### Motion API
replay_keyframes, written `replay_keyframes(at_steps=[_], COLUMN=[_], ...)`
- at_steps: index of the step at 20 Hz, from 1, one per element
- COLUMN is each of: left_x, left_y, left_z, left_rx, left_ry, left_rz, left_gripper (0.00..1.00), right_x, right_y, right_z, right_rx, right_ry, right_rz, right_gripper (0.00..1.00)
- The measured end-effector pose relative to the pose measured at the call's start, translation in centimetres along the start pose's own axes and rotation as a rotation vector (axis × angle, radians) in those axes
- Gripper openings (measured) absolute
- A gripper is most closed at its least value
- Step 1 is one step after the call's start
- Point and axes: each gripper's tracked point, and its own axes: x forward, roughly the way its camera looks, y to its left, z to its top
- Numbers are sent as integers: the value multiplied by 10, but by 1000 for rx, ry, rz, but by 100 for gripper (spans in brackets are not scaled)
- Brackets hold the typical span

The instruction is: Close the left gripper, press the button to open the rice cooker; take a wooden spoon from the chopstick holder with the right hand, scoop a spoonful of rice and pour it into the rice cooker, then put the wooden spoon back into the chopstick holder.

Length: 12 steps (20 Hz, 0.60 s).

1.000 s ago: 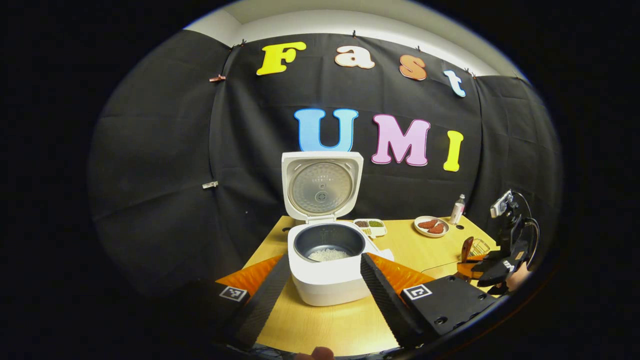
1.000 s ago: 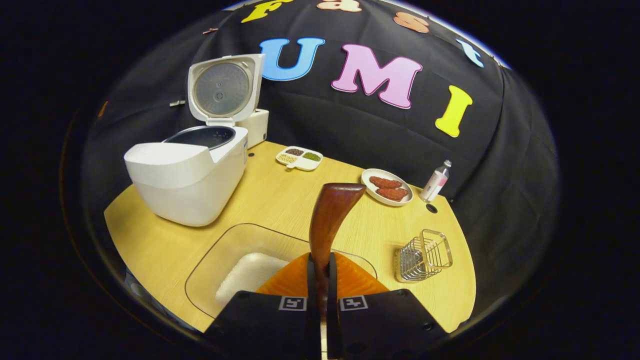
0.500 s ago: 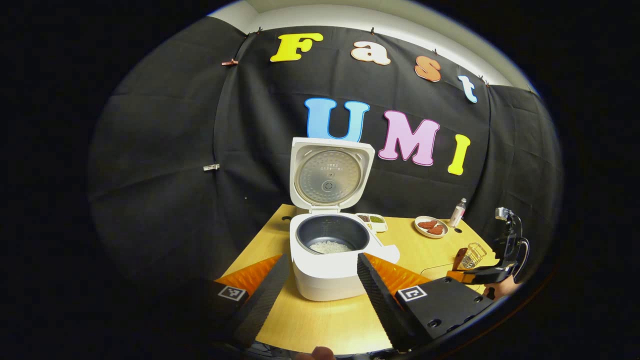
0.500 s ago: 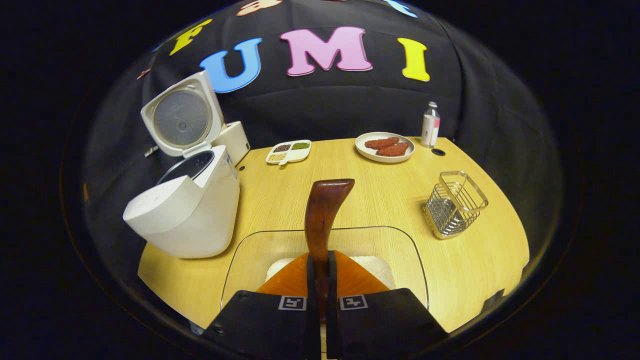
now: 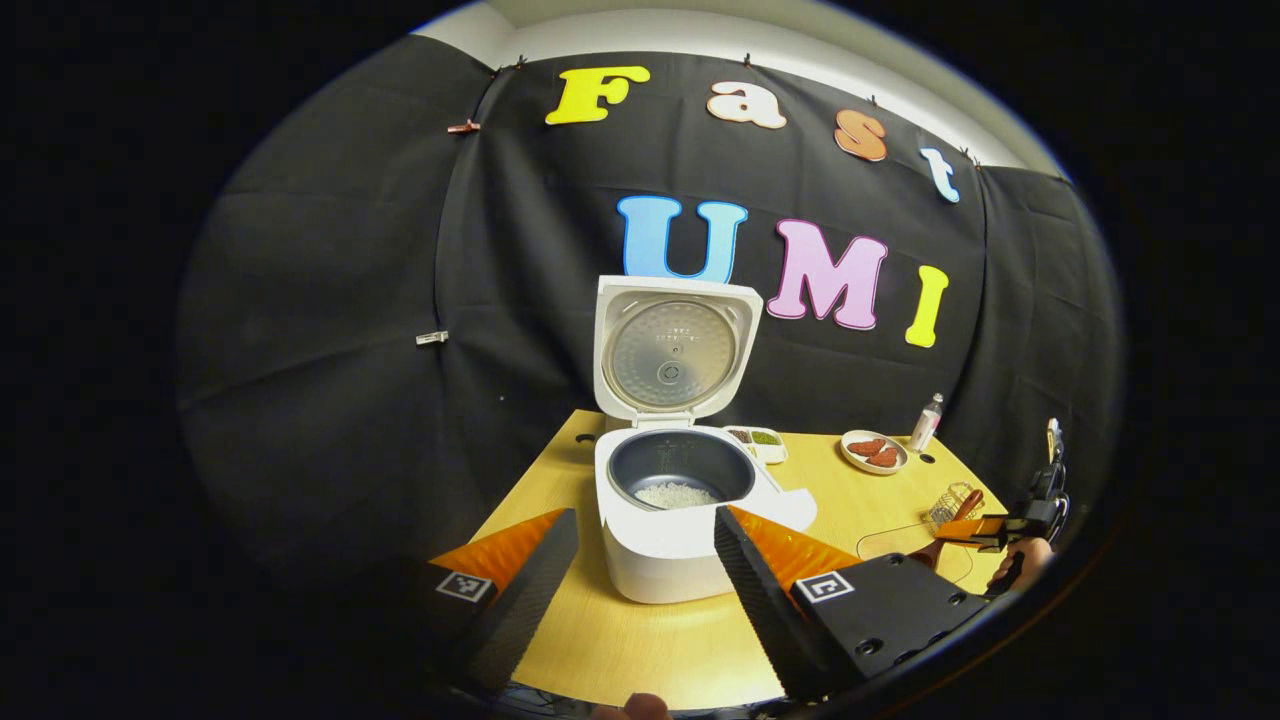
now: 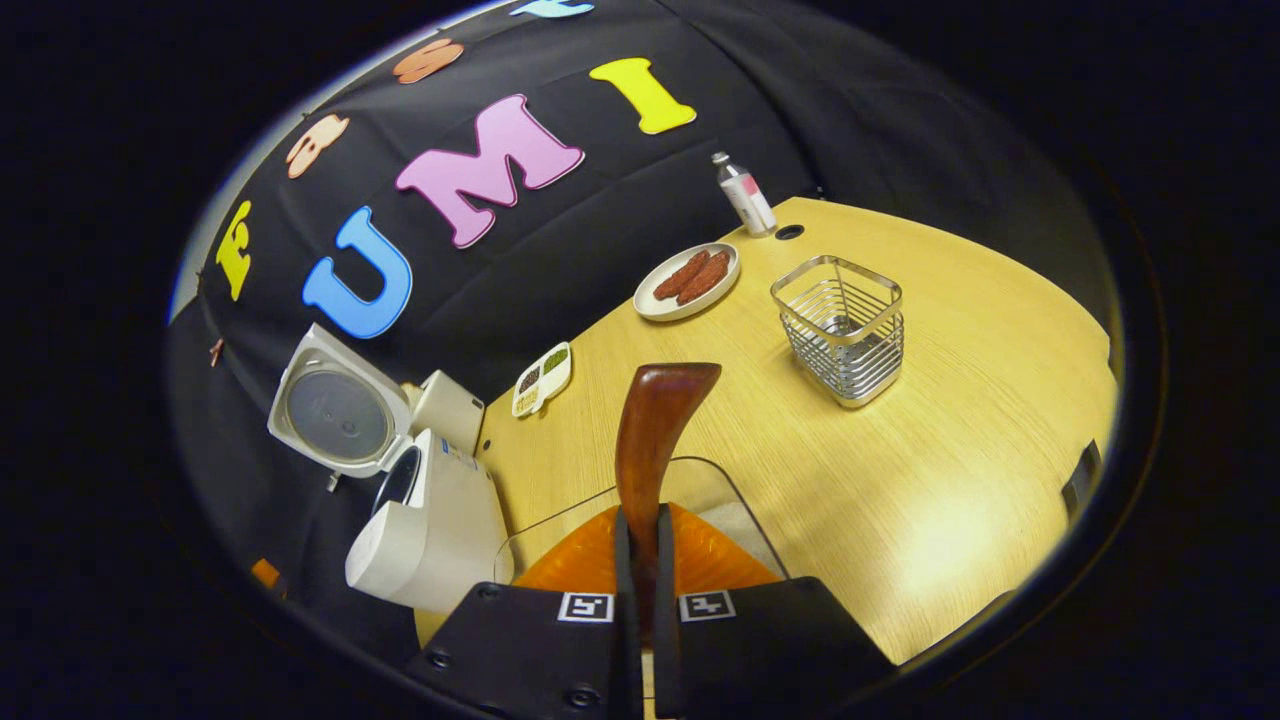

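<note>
While the right gripper (image 6: 640, 560) pinches the wooden spoon (image 6: 655, 430), seemingly empty, left gripper (image 5: 640, 570) jaws stand spread.

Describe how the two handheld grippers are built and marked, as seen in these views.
The left gripper has two long, straight fingers with ribbed inner faces, orange ridged panels behind them, and dark flat blocks carrying square black-and-white tags and screw holes. The right gripper shows the same orange panel, dark blocks and a pair of square tags. Farther off in the left gripper view, it carries a small mount with cables.
</note>
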Motion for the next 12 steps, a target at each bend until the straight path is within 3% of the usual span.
replay_keyframes(at_steps=[12], left_x=[-8], left_y=[-11], left_z=[-1], left_rx=[-2], left_ry=[-12], left_rz=[-16], left_gripper=[94], right_x=[-37], right_y=[30], right_z=[32], right_rx=[240], right_ry=[-22], right_rz=[174], right_gripper=[9])
